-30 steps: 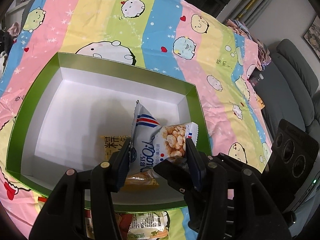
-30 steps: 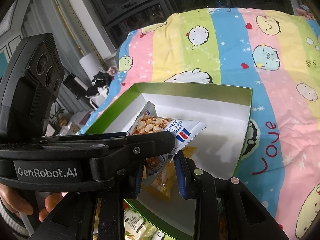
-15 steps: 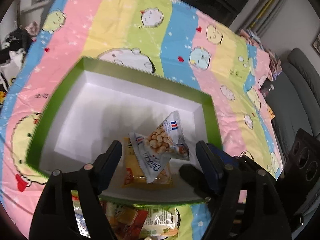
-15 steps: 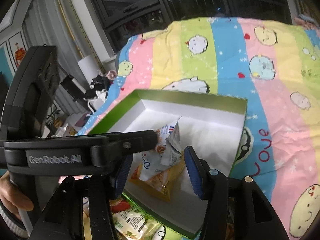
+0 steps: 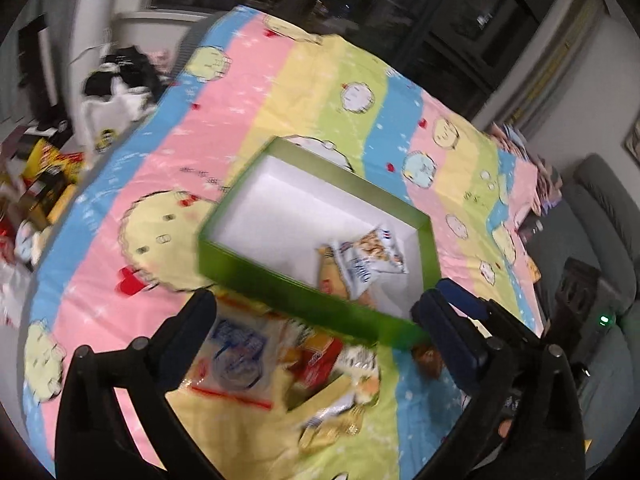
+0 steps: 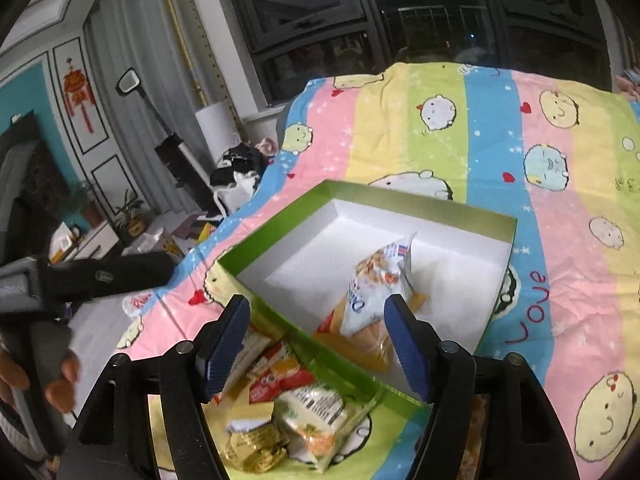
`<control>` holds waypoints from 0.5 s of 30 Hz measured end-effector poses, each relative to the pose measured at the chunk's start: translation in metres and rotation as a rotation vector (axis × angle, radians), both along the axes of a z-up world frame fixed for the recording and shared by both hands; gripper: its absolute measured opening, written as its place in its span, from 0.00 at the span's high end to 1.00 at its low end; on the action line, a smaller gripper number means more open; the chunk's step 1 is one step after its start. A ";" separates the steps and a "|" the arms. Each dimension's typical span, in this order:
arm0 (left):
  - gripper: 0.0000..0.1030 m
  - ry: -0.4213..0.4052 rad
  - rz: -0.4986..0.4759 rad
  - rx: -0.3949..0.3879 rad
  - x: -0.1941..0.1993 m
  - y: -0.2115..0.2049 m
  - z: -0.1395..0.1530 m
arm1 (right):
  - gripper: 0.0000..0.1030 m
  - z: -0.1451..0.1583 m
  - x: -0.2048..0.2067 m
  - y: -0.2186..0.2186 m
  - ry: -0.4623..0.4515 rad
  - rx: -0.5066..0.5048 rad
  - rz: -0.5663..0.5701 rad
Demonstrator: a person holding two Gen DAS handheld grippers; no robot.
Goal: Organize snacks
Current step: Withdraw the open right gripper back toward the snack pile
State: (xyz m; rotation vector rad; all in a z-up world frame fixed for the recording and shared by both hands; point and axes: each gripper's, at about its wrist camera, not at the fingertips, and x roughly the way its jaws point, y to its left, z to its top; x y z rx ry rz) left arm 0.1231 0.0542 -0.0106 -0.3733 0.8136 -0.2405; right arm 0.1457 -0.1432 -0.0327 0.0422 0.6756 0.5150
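Both pairs of fingers stand wide apart and hold nothing: the left gripper (image 5: pixel 316 316) hangs over loose packets outside the box, and the right gripper (image 6: pixel 316 344) spreads its blue-padded fingers (image 6: pixel 404 344) above the box's near wall. Beneath them lies the pastel striped bedsheet printed with cartoon faces (image 6: pixel 568 184), covering the whole surface. On it sits the shallow green cardboard box with a white interior (image 6: pixel 436 204), mostly bare inside. In its near right corner a white and blue crinkly snack bag showing golden puffs (image 6: pixel 374 292) leans tilted on a flat orange-yellow snack packet (image 6: pixel 370 342). Just outside the near wall a heap of mixed foil and plastic snack packets (image 6: pixel 296 404) rests on the sheet, blurred in the left wrist view.
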 end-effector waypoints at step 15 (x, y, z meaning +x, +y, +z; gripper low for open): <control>0.01 0.115 0.045 -0.015 -0.072 0.020 -0.031 | 0.32 -0.044 -0.078 -0.033 0.185 0.116 -0.026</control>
